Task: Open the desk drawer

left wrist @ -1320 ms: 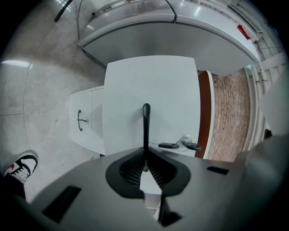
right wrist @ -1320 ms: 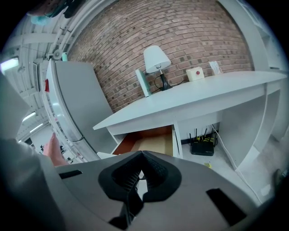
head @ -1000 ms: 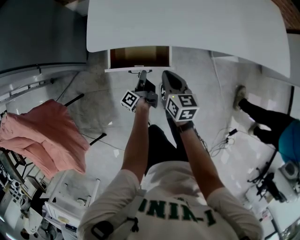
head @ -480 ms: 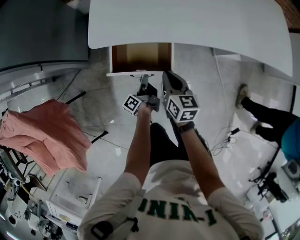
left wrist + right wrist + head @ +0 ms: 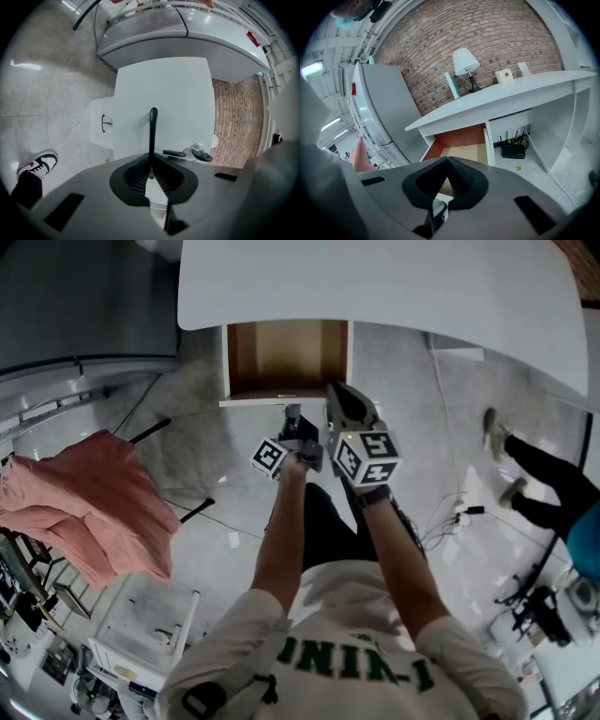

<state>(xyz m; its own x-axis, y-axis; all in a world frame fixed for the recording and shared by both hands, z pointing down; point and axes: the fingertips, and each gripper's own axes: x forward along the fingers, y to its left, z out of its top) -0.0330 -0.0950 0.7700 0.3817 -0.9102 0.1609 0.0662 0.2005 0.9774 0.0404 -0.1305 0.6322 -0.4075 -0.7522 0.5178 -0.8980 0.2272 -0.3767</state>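
A white desk has a drawer pulled out below its front edge, its brown inside showing. My left gripper is shut on the thin black handle of the white drawer front. In the left gripper view the handle runs straight between the closed pads of the left gripper, against the drawer front. My right gripper hovers just right of it, above the drawer's front edge, shut and holding nothing. The right gripper view looks over the right gripper into the drawer.
A pink cloth hangs on a rack at the left. A grey cabinet stands left of the desk. Another person's leg and shoe are at the right, near floor cables. A lamp stands on the desk; a black box sits under it.
The drawer has slid further out from under the desk, showing more of its brown inside. My left gripper came back toward me with the handle. The right gripper stayed put.
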